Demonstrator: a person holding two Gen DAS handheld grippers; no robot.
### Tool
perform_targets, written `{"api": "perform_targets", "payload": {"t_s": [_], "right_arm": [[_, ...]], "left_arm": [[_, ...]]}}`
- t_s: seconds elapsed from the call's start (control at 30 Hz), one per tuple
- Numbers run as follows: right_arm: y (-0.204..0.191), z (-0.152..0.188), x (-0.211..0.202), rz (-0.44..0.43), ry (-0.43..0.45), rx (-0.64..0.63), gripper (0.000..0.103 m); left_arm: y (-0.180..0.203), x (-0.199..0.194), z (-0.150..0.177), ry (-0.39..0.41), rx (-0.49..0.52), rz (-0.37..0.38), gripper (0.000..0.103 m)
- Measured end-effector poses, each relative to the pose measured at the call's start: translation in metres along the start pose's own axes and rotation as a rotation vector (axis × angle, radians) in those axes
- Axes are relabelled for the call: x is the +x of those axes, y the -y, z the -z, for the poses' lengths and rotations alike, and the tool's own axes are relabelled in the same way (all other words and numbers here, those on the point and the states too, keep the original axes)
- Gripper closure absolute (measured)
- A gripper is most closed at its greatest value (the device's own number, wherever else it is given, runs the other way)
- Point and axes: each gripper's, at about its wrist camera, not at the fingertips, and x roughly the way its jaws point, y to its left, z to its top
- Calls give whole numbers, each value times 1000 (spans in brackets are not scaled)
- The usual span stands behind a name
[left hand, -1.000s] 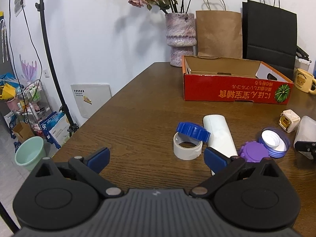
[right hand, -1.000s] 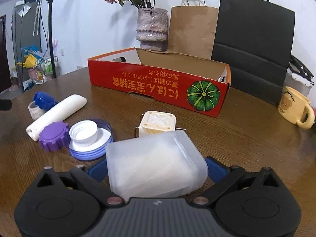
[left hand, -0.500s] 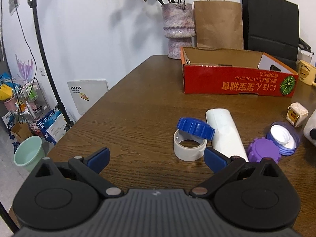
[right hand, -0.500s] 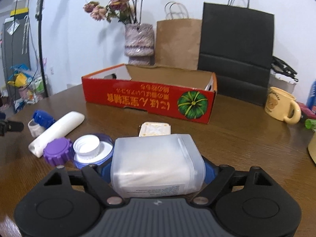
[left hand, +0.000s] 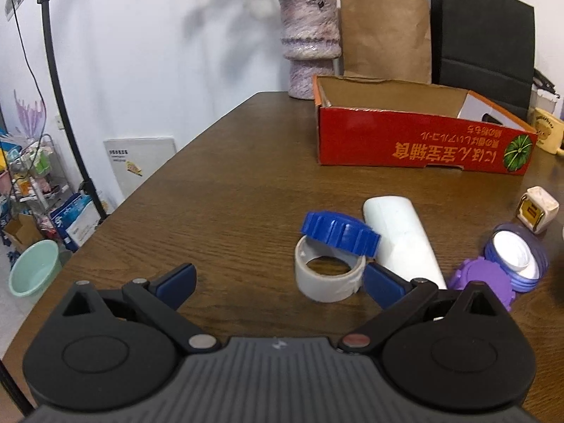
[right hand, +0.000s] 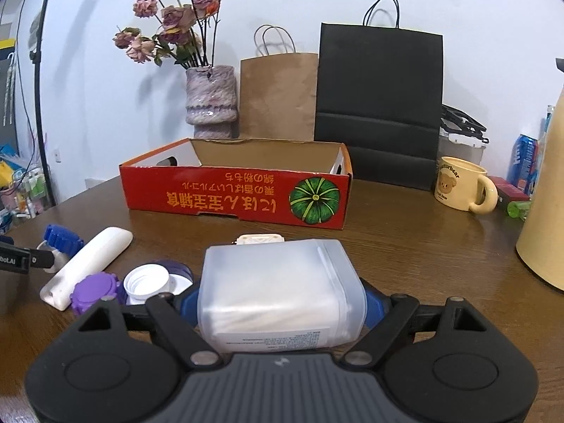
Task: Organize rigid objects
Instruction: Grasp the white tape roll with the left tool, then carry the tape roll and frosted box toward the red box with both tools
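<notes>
My right gripper [right hand: 278, 303] is shut on a translucent white plastic container [right hand: 278, 296] and holds it above the table, facing the red cardboard box [right hand: 239, 197]. My left gripper [left hand: 278, 282] is open and empty, low over the table; its right finger is next to a white tape ring [left hand: 328, 275] with a blue lid [left hand: 340, 232] leaning on it. A white tube [left hand: 402, 239], a purple lid [left hand: 483, 282], a white cap in a blue lid [left hand: 514, 261] and a small cream cube [left hand: 537, 208] lie to the right. The red box [left hand: 419, 141] stands beyond.
A vase of dried flowers [right hand: 211, 98], a brown paper bag [right hand: 278, 95] and a black bag [right hand: 379, 105] stand behind the box. A yellow mug [right hand: 461, 187] and a tall cream jug [right hand: 546, 218] are at the right. The table's left edge [left hand: 158, 183] drops to the floor.
My right gripper has lifted the plastic container off the table and levelled it toward the red box. My left gripper has edged closer to the tape ring, still open.
</notes>
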Motion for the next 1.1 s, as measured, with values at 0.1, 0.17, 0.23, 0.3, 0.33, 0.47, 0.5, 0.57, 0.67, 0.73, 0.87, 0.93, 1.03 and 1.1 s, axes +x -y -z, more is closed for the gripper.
{"api": "perform_targets", "payload": {"t_s": [0.1, 0.17, 0.23, 0.3, 0.33, 0.47, 0.5, 0.57, 0.67, 0.73, 0.87, 0.93, 1.03, 1.1], "right_arm": [[-2, 0, -1, 7, 4, 10, 19], [-4, 0, -2, 12, 6, 12, 19], [-6, 1, -2, 17, 8, 13, 19], [-8, 1, -2, 28, 11, 14, 19], [-9, 1, -3, 33, 13, 15, 19], [-12, 1, -4, 52, 21, 20, 19], [-13, 0, -4, 56, 21, 21, 19], [-14, 1, -4, 67, 21, 26, 19], [-14, 1, -6, 77, 26, 34, 19], [-15, 2, -7, 83, 28, 39, 19], [-17, 3, -11, 92, 39, 49, 19], [-17, 4, -12, 91, 44, 52, 19], [-18, 4, -14, 88, 49, 55, 19], [-20, 5, -16, 87, 54, 57, 19]], "left_arm": [[0, 5, 0, 1, -6, 15, 0], [-1, 8, 0, 0, -16, 32, 7], [-1, 11, 0, -6, -16, 59, 19], [-1, 12, 1, -5, -18, 92, 32], [0, 11, 1, -2, -17, 105, 42], [5, 8, 3, 17, 15, 141, 58], [6, 6, 4, 24, 21, 149, 59], [8, 3, 5, 44, 33, 148, 59], [9, -2, 6, 71, 37, 150, 59], [11, -6, 6, 91, 46, 139, 59], [11, -18, 6, 139, 49, 128, 59], [9, -23, 6, 145, 42, 124, 59], [6, -30, 7, 152, 30, 131, 59], [4, -33, 5, 155, 22, 130, 59]]}}
